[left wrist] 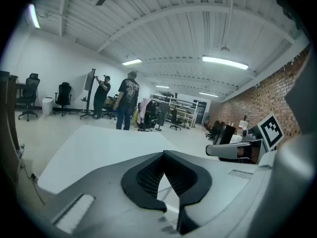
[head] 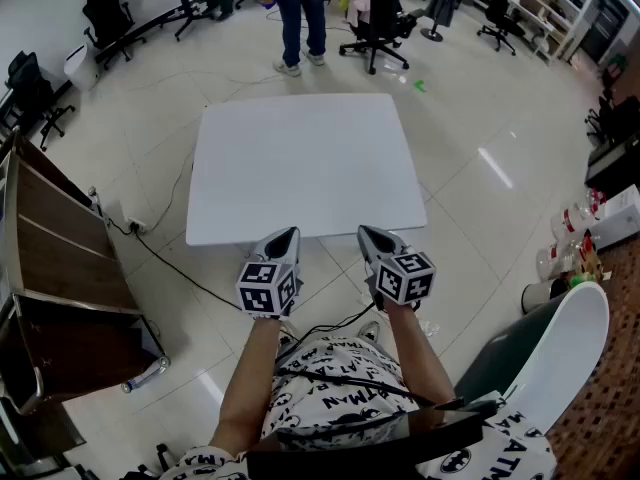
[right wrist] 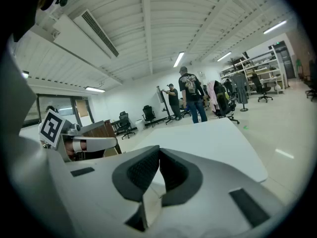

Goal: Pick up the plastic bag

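Two claws, both hovering just off the near edge of the white desk (head: 300,158), side by side and pointing at it. Left claw (head: 286,236) is closed right up, pads tip to tip with nothing pinched in there (its own camera shows only desk past the tips). Right claw (head: 366,234) is the same deal: closed, nothing in it. Each one has its marker cube (head: 268,288) sitting behind the jaws, nearer the person holding them.

The plastic bag? Can't tell where it is, no view shows it.

Beyond the far edge of the desk a person in jeans (head: 300,18) stands on the tiled floor (head: 480,198), with a black office chair (head: 378,18) just beside them. Left of the desk there's a wooden cabinet (head: 55,223), and a black cable (head: 170,263) runs across the floor from that side toward the desk's near edge. Well off to the right of the desk, a few bottles (head: 565,243) stand together.
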A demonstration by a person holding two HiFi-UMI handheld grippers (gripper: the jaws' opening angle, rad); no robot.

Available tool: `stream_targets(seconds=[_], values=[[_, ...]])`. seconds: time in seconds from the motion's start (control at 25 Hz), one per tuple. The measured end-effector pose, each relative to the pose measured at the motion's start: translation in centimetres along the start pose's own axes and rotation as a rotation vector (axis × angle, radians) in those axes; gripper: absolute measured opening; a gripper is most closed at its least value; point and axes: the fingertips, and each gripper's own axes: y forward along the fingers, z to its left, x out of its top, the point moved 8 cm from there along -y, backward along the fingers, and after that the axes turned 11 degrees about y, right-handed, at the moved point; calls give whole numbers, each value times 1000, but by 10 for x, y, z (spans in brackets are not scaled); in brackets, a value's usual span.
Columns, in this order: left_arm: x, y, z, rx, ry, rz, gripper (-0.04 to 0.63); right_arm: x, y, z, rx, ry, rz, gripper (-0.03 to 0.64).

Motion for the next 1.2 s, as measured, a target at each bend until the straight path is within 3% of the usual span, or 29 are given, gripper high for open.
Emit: stream_targets(seconds=[0.24, 0.44, 0.52, 0.68, 0.72, 0.92, 1.2], values=[[-12, 4, -18, -37, 1, 27, 3, -14, -13, -8, -22, 5, 3, 17], [-24, 21, -50, -114, 23, 82, 3, -28, -35, -28, -59, 57, -4, 24], [-29, 32, -66, -153, 34, 109, 3, -35, -44, -41, -79, 82, 6, 96], [-49, 52, -101, -251, 75, 187, 3, -64, -72, -70, -156, 140, 25, 114], [-56, 56, -111, -279, 85, 207, 3, -74, -80, -78, -176, 161, 33, 158], [-90, 100, -160, -385, 99, 251, 3, -116, -102, -148, -267, 198, 104, 252], [-166, 145, -224, -468, 106, 389, 3, -194, -137, -237, -376, 290, 212, 253]])
